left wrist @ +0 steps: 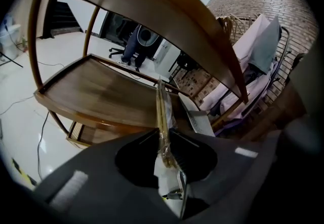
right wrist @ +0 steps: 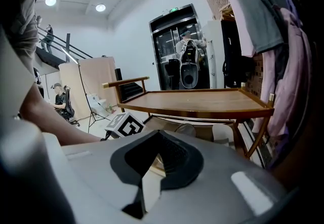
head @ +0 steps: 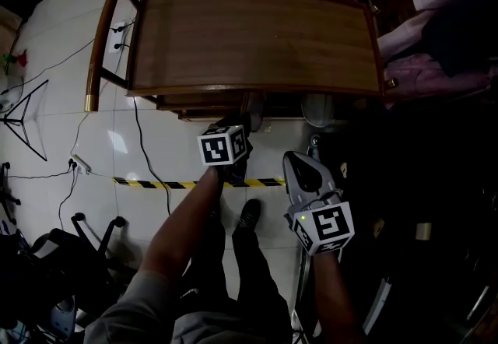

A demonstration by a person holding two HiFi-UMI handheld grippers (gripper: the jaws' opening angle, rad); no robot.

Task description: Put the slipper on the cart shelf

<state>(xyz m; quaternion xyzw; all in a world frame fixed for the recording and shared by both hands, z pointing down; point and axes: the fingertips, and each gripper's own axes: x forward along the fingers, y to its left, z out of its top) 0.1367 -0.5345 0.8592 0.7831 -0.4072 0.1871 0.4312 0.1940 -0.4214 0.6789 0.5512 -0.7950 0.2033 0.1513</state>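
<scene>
Slipper (left wrist: 161, 106) sits pinched in left tool (left wrist: 164, 133).

Brown cart (head: 257, 39); slipper (left wrist: 163, 116) prob. tan

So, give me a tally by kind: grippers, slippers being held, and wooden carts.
Grippers: 2, the left gripper and the right gripper
Slippers held: 1, the slipper in the left gripper
Wooden carts: 1, the cart
Total: 4

Dim, underexposed head view w/ dark corners; fisheye warp in gripper views, bright ceiling spots (right wrist: 50, 1).
</scene>
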